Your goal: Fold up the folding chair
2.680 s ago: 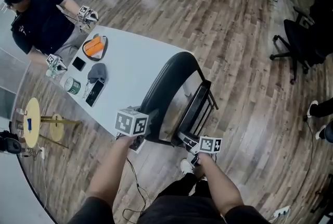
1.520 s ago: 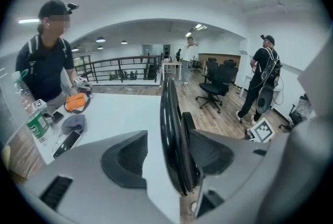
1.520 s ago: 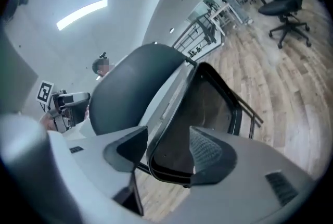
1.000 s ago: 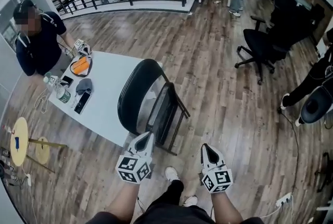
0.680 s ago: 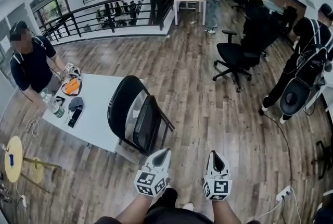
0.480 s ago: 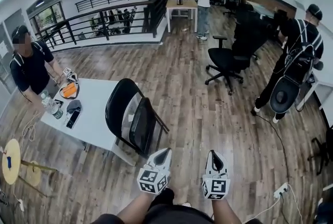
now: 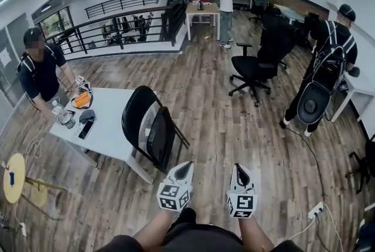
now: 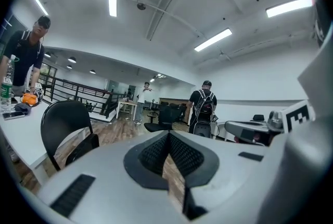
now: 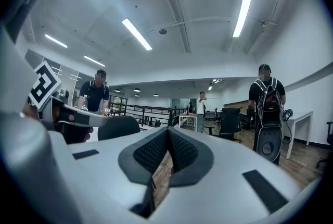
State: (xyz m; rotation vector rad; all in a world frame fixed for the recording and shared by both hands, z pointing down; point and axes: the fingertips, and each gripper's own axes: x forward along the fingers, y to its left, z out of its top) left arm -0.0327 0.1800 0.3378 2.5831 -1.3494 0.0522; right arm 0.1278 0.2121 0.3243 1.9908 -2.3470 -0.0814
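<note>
Black folding chair (image 7: 153, 130) stands beside the white surface (image 7: 111, 128), looking folded, well apart from us. We hold left gripper (image 7: 185, 167) and right gripper (image 7: 239, 171) level, fingers closed on nothing. Folding seems done, so next we only check.

- Left gripper (image 7: 183, 172): held out low in front of the body, pointing forward, jaws closed together, nothing between them.
- Right gripper (image 7: 241, 175): just beside it, level, jaws likewise closed and empty.
</note>
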